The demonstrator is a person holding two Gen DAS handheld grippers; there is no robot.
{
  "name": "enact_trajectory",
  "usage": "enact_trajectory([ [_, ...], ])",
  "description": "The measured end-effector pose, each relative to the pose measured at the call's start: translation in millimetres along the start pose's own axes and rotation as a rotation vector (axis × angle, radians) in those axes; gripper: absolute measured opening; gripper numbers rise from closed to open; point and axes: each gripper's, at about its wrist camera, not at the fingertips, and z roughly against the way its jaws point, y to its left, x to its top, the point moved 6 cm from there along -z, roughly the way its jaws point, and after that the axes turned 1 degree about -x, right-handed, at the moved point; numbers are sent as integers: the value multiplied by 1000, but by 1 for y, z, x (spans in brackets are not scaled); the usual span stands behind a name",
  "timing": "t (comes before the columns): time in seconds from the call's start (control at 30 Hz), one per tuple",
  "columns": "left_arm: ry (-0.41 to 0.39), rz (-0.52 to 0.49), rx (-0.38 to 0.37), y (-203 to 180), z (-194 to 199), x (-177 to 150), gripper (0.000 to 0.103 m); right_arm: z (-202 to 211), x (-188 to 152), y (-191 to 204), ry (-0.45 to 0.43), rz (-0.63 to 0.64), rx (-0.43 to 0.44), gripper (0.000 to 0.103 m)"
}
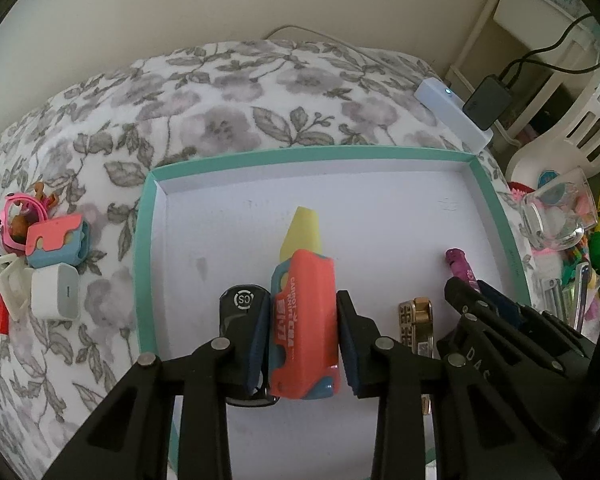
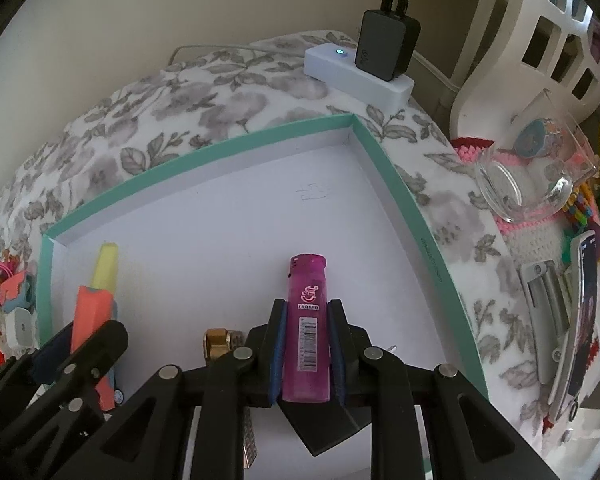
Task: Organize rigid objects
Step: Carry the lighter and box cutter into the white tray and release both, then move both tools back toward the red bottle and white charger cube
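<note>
Teal-rimmed tray (image 1: 144, 240) on a floral blanket (image 1: 220, 92), its white floor mostly bare.

Left gripper (image 1: 302, 332) pinching an orange carrot knife toy (image 1: 304, 320), pads pressed on both flanks. Yellow blade pointing at the far rim, body low over the tray's near half. Right gripper (image 2: 305, 344) clamped on a purple lighter (image 2: 306, 320), also inside the tray, right of centre.

Already lying in the tray: a black key fob (image 1: 242, 312) just left of the toy, close against the left finger, and a gold lighter (image 1: 416, 316) between the two grippers.

Judged about midway: two pieces in, two more seemingly about to be set down. Not yet collected, beside the tray's left wall: a white charger cube (image 1: 56, 296), a pink-and-blue case (image 1: 56, 240) and a few small bits behind them. More clutter off the right side; cannot tell whether it belongs to the job.

Plenty of open floor across the far half and both far corners. Crowded along the near edge, with hardly any gap between key fob and toy. Low rim, probably easy to clear on the way out.
</note>
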Motion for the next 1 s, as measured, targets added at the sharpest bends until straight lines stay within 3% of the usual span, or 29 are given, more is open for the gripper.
enact_trajectory([
  [0.13, -23, -5, 1, -1, 9, 4, 41, 7, 4, 0, -4, 0, -2, 27],
  [0.2, -33, -2, -1, 0, 15, 6, 53, 15, 7, -1, -23, -1, -13, 41],
  [0.23, -37, 2, -2, 2, 17, 7, 55, 18, 8, -1, -29, -1, -15, 42],
  [0.47, -85, 17, 28, 13, 45, 16, 57, 58, 19, 3, -121, 18, -26, 43],
  [0.53, -105, 24, 37, 18, 55, 19, 64, 72, 22, 5, -154, 21, -24, 43],
  [0.57, -112, 28, 44, 21, 60, 21, 74, 80, 23, 6, -173, 22, -20, 44],
  [0.6, -120, 32, 53, 24, 65, 22, 78, 87, 25, 7, -188, 23, -16, 48],
  [0.8, -165, 72, 108, 48, 88, 27, 82, 114, 27, 14, -252, 37, -9, 58],
  [0.9, -175, 97, 129, 60, 93, 26, 89, 113, 25, 18, -251, 43, -3, 64],
  [1.0, -172, 126, 158, 75, 95, 24, 90, 107, 21, 22, -233, 57, -4, 70],
])
